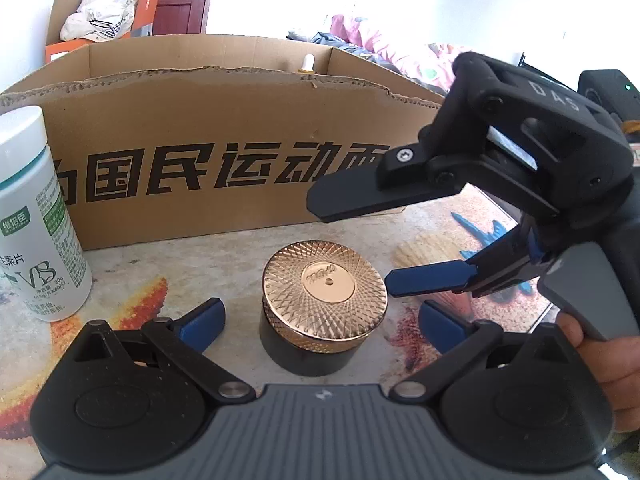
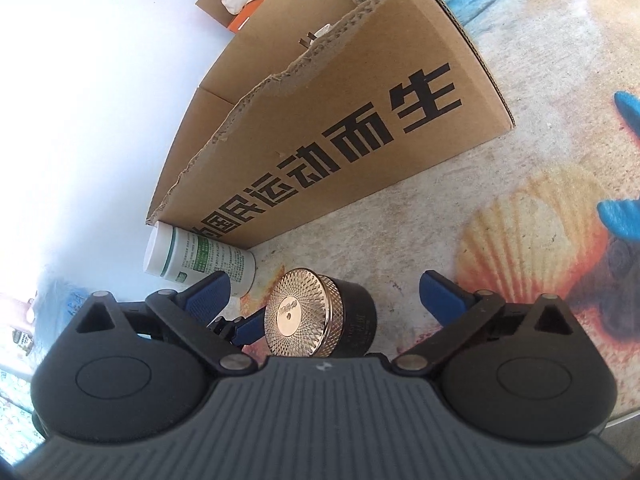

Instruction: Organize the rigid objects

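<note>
Gold-lidded jar (image 1: 325, 307) stands upright on the tabletop (image 1: 224, 256), dead ahead of your left gripper (image 1: 322, 320), at 12 o'clock between its spread blue pads, which touch nothing. The jar is round, so no long axis matters. Your right gripper (image 1: 356, 248) comes in from 3 o'clock, jaws spread wide, lower finger (image 1: 430, 282) just beside the lid rim, apparently clear of it. In the right wrist view the jar sits low between the right gripper's open pads. Judgement: the left is better squared to close on it.

White vitamin bottle (image 1: 38, 224) stands at 9 o'clock, apart. Cardboard box (image 1: 224, 120) lies behind, open-topped, likely the destination. Seashell-print cloth covers the tabletop; bright room beyond.
</note>
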A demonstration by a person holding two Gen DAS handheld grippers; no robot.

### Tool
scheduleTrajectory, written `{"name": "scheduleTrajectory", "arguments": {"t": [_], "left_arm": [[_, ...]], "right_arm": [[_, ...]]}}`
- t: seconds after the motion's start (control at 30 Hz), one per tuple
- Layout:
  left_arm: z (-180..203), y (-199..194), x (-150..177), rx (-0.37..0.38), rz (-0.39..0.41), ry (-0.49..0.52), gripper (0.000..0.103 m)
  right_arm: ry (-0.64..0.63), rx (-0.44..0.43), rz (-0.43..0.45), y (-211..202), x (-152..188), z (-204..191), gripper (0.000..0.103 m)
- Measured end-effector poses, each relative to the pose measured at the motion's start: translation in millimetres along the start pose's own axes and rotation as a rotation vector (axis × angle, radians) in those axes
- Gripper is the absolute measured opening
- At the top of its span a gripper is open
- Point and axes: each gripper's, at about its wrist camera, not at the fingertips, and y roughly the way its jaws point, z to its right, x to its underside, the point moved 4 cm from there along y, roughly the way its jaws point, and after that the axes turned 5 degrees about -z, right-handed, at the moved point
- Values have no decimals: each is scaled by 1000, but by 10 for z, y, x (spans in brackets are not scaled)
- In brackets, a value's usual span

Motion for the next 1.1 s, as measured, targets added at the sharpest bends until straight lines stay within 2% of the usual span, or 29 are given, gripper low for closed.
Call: {"name": "scheduleTrajectory", "arguments": {"t": [0.17,0.33,0.5,0.63,0.83,1.1], "left_arm": [[-106,-52,41,29,28,-71,103],[-72,-3,42,15,-10,-49,103],[-125,22,-74,45,-11,-95,103],[-141,16,-91,73,-14,-122,103],[-46,45,-76,49,-33,-33,103],[-83,32,-93,72,-33,-47,103]], "right_arm": [[5,-19,12,-3,8,20,101],[9,-52,27,-45,20,77,101],[5,-69,38,-54,38,101,101],[-28,-51,45,-40,68,70,101],[-78,-12,63,-2,122,5,101],[-154,67,112,-3,214,-88,101]]}}
